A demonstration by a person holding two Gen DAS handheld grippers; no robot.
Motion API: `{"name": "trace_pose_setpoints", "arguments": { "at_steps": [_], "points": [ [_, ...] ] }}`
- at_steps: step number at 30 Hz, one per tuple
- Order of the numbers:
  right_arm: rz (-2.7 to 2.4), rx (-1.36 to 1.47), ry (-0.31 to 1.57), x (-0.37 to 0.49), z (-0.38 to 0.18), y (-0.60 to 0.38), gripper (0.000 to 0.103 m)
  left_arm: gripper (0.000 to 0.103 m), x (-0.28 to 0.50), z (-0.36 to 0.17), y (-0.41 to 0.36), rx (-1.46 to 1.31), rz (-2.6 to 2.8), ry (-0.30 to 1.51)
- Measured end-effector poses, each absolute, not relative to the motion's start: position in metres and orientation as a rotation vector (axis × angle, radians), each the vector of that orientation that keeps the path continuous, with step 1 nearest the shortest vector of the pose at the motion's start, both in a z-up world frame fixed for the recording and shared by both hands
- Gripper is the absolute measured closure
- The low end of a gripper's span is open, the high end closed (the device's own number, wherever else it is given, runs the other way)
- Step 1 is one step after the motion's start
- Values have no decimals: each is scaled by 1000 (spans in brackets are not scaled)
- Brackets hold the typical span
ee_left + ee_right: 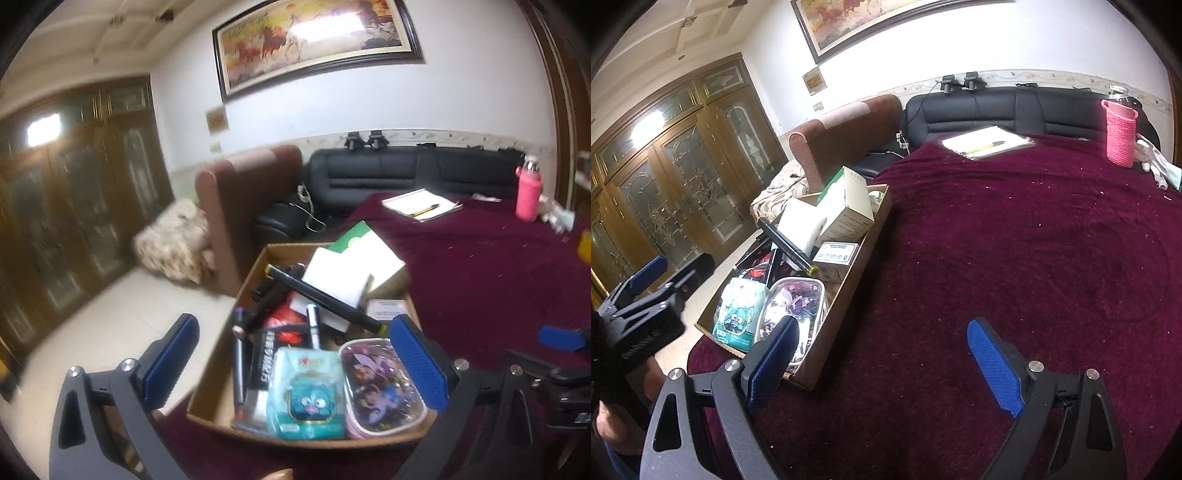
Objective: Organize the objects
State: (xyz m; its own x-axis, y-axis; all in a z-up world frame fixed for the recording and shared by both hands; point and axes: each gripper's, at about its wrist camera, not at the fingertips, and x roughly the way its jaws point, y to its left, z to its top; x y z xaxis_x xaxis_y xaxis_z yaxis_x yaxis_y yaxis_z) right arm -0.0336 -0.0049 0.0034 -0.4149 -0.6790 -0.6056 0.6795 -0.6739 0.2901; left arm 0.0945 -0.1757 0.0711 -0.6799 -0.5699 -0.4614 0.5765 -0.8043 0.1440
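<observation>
Both grippers were empty with jaws spread wide: the left gripper (295,354) hovered over the near end of the cardboard box (849,280), the right gripper (882,365) hung over bare maroon tablecloth (1015,240) just right of the box. Nothing held by either.

Box sat at the table's left edge, already crammed. Near end: teal cartoon packet (306,398) beside a clear pouch with purple cartoon print (380,391), touching. Left of them a dark pen (239,365) and a black printed box (264,358). Middle: white marker (314,325), red-and-black item, long black pen (325,299) lying diagonally over the pile, small labelled carton (836,256) by the right wall. Far end: white box (340,273) and green-and-white box (846,206) stacked, tilted, poking above the rim.

Judgement: task looked mostly done, loose stuff apparently gathered in the box. Cloth right of it was nearly bare. Left outside, far side: notepad (990,140) with a yellow pen (984,147) on it, pink-sleeved bottle (1119,133) far right, some white bits beside it. Can't tell if those count. Contents jumbled, tilted stack might need settling.
</observation>
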Motion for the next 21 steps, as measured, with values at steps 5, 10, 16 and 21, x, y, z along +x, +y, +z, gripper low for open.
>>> {"name": "trace_pose_setpoints", "arguments": {
  "at_steps": [5, 10, 16, 21],
  "points": [
    [-2124, 906, 7, -33, 3, -6, 7, 0, 106, 75, -178, 684, -2384, -7],
    [-2121, 907, 24, -31, 2, -9, 7, 0, 115, 73, -175, 645, -2342, -89],
    [-2118, 910, 35, -30, 1, -10, 7, 0, 115, 67, -172, 660, -2318, -147],
    [-2116, 913, 40, -29, 0, -10, 7, 0, 114, 64, -170, 669, -2326, -141]
  ]
}}
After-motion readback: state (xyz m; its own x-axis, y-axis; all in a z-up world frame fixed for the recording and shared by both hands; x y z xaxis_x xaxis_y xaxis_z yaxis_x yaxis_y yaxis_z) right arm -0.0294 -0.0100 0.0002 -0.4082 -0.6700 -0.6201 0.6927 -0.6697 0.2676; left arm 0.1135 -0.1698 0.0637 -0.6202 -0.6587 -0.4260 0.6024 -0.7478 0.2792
